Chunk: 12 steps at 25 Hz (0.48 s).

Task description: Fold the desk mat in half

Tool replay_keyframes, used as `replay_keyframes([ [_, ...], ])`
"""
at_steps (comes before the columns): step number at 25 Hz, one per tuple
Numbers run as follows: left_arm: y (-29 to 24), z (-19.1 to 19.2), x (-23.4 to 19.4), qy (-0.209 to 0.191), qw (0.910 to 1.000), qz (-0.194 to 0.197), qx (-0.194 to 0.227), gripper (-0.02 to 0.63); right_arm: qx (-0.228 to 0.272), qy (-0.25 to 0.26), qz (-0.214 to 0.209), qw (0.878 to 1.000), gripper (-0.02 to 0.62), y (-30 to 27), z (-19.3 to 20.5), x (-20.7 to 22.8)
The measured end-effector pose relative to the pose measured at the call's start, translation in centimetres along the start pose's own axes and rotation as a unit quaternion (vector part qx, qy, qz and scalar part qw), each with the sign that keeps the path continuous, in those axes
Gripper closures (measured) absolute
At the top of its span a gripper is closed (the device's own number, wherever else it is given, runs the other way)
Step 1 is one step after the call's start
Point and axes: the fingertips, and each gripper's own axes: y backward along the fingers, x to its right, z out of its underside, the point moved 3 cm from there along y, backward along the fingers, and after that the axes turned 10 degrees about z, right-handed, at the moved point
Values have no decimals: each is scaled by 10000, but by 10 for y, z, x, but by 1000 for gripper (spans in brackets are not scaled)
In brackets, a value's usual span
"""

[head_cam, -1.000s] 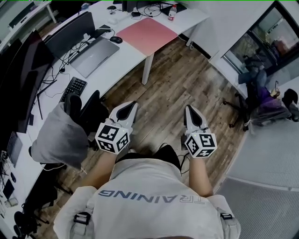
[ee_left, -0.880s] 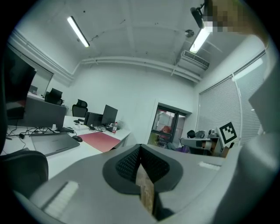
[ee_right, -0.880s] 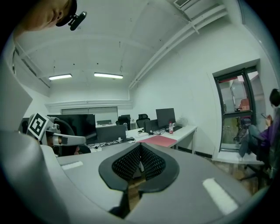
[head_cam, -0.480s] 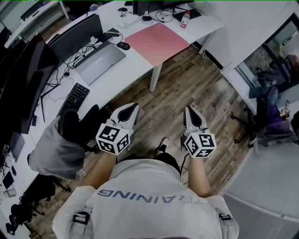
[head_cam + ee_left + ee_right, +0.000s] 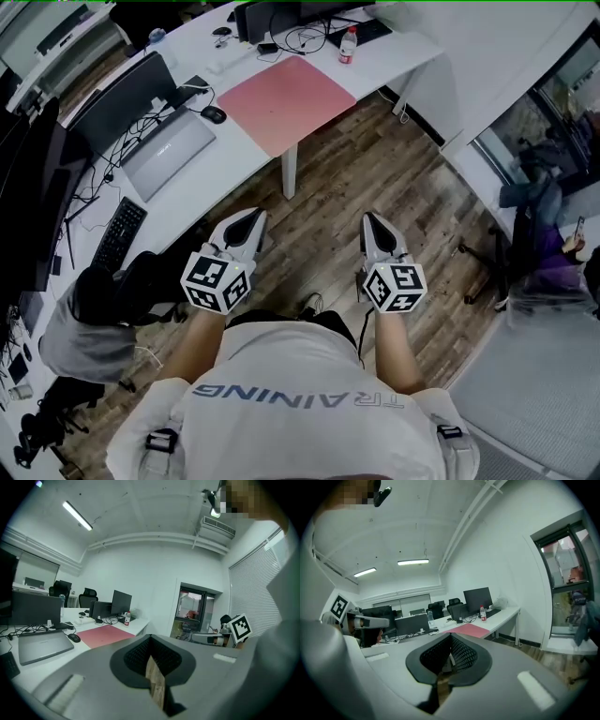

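Head view looks steeply down from overhead; both gripper views face level toward the far desk [image 5: 246, 148], sharing its desk mat [image 5: 286, 101].

White desk [image 5: 246, 161] bearing a pink desk mat [image 5: 286, 101]; mouse [image 5: 214, 114] and closed laptop [image 5: 169, 156] left of the mat, bottle [image 5: 349, 44] beyond it

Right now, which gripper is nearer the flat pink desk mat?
Left, slightly. The left gripper hangs over wooden floor short of the near corner of the pink desk mat; the right gripper is farther off, to its right.
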Motion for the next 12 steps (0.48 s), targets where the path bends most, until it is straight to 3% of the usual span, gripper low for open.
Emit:
replay_keyframes([
  [6, -58, 3, 8, 72, 9998, -151, -63, 605, -223, -40, -149, 9996, 580, -26, 6, 53],
  [12, -96, 0, -16, 179, 9993, -272, -160, 605, -297, -87, -206, 9993, 580, -72, -4, 76],
])
